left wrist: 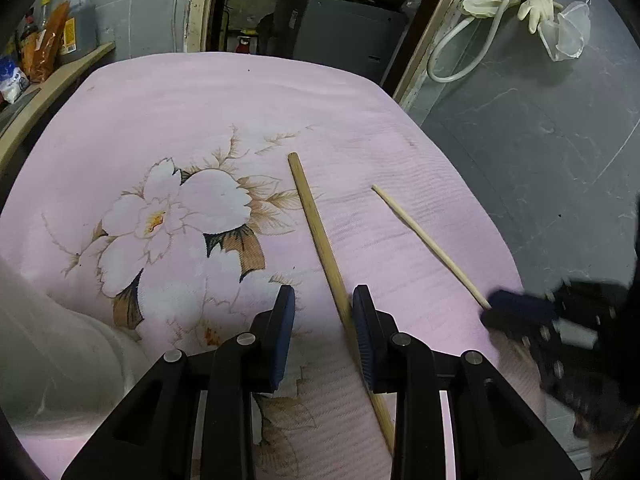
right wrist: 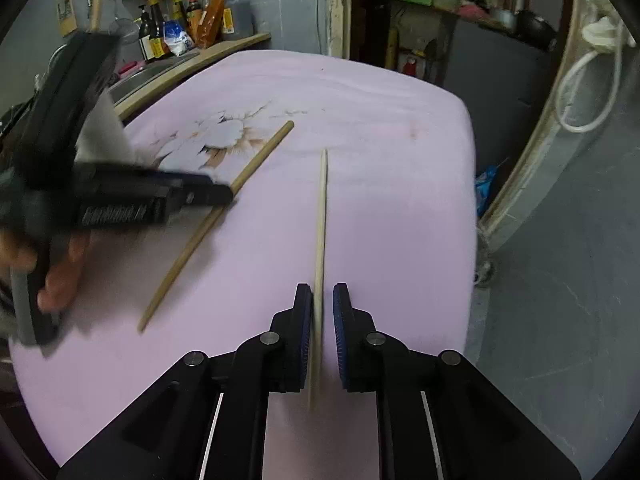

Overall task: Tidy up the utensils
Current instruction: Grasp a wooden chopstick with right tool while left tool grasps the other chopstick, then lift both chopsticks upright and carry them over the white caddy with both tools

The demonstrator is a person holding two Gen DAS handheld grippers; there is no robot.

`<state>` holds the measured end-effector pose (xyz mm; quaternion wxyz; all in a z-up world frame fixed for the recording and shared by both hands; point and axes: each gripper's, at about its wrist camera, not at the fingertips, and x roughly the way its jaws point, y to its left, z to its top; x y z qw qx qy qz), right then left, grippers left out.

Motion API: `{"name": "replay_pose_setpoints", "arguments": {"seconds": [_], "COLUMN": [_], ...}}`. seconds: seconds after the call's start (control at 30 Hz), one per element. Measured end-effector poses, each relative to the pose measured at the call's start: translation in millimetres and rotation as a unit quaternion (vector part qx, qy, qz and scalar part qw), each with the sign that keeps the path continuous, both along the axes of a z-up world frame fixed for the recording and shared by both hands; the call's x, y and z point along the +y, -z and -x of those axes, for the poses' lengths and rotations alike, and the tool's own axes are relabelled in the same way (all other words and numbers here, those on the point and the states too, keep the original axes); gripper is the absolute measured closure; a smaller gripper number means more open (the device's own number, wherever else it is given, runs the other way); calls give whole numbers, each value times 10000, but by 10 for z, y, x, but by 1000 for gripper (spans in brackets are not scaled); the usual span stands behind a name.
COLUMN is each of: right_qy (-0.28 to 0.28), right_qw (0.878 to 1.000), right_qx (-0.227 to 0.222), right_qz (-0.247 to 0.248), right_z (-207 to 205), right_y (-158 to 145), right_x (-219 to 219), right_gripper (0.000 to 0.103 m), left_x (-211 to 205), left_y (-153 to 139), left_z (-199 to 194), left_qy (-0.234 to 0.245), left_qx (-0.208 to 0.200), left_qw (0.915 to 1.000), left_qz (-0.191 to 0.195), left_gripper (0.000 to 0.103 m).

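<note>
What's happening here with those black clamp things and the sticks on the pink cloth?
A person holds a two-finger gripper in each hand over a table covered with a pink flowered cloth. The left gripper straddles the thicker wooden stick, which touches only one pad, so it is not yet clamped. The right gripper has the thinner chopstick between its slightly parted jaws. Both sticks seem to lie on the cloth.
</note>
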<state>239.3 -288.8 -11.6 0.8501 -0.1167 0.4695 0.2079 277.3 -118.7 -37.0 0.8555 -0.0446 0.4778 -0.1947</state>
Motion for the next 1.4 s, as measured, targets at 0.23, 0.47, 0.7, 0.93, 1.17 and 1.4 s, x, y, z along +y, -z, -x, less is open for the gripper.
{"name": "replay_pose_setpoints", "arguments": {"seconds": [0.23,0.47,0.7,0.93,1.17,1.4], "right_qy": [-256,-75,163,350,181,-121], "right_qw": [9988,9978,9965,9870,9703,9313], "right_qx": [419,550,202,-803,-1879,-2976], "right_qz": [-24,-352,-795,-1347,-1515,-2100], "right_z": [-475,-614,-339,188,643,914], "right_y": [59,106,-13,-294,-552,-838], "right_x": [186,176,56,-23,141,326], "right_gripper": [92,99,100,100,100,100], "left_x": [-25,-148,-123,-85,145,456], "left_y": [4,-2,-37,-210,-496,-892], "left_z": [-48,-76,16,331,736,1053], "left_qy": [68,343,368,499,327,-207], "left_qx": [37,100,208,-76,-847,-2129], "left_qw": [9999,9994,9989,9982,9943,9736], "left_qz": [72,17,194,317,555,801], "left_gripper": [78,96,98,99,99,99]}}
